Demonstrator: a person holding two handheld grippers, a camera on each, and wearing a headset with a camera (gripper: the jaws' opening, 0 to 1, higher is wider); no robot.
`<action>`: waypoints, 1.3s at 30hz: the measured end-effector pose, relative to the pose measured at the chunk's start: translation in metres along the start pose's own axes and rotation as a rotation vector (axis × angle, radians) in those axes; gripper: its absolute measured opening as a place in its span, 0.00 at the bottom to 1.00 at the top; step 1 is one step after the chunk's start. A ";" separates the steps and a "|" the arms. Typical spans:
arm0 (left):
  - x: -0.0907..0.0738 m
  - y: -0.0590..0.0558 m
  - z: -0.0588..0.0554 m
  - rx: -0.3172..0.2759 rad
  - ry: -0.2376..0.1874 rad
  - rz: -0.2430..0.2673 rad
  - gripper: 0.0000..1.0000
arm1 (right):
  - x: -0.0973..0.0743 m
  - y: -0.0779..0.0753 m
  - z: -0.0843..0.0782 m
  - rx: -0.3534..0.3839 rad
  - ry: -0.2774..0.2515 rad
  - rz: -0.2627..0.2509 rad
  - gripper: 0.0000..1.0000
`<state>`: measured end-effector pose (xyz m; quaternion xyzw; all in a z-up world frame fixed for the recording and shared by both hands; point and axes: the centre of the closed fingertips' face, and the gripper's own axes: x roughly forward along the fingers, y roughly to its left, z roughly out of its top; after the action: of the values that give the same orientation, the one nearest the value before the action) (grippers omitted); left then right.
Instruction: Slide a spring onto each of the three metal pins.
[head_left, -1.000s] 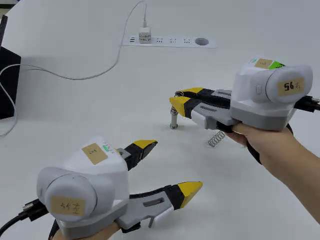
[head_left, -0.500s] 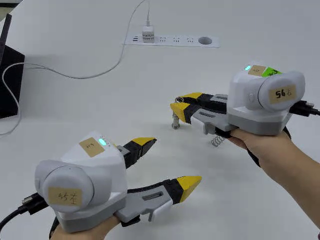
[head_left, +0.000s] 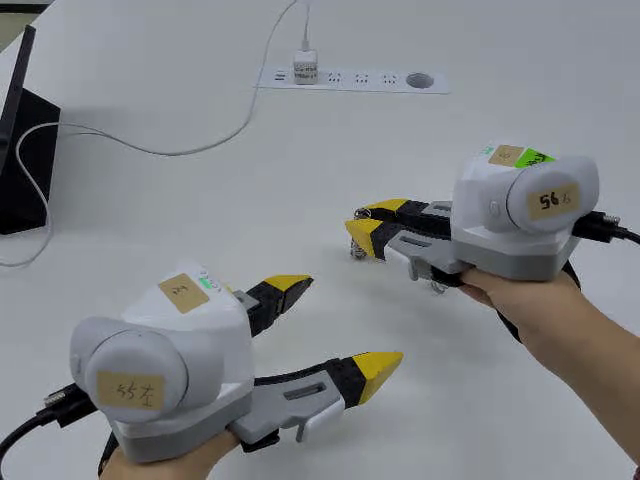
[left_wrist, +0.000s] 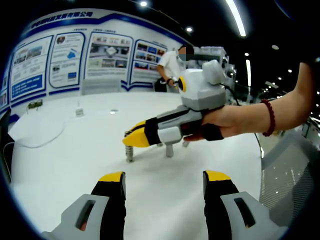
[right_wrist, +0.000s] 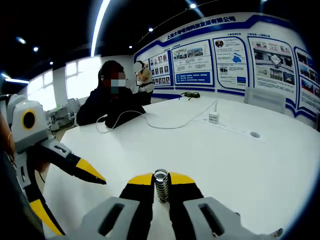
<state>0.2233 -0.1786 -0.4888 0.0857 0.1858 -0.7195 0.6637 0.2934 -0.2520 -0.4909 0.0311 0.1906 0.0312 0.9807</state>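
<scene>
One spring (right_wrist: 161, 187) sits between right gripper (right_wrist: 161, 180) tips — clamped | left gripper (left_wrist: 164, 176) — spread wide

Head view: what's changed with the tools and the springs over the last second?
The right tool, shut on a spring, has come down over a metal pin, whose top now hides behind its tips. Nothing was picked up or let go. The left tool stayed open and hovering, and the loose spring still lies on the table beneath the right tool.
</scene>
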 end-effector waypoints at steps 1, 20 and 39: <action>0.000 0.000 0.000 0.001 0.000 0.000 0.64 | 0.000 0.000 -0.001 -0.001 0.002 0.000 0.11; -0.002 -0.002 0.002 0.011 -0.002 -0.003 0.63 | 0.002 0.000 -0.012 -0.031 0.045 -0.007 0.12; -0.002 -0.007 0.009 0.057 0.006 -0.002 0.64 | -0.025 0.002 0.021 0.015 -0.014 -0.023 0.31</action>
<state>0.2181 -0.1803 -0.4790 0.1066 0.1670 -0.7248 0.6599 0.2777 -0.2530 -0.4619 0.0364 0.1844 0.0184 0.9820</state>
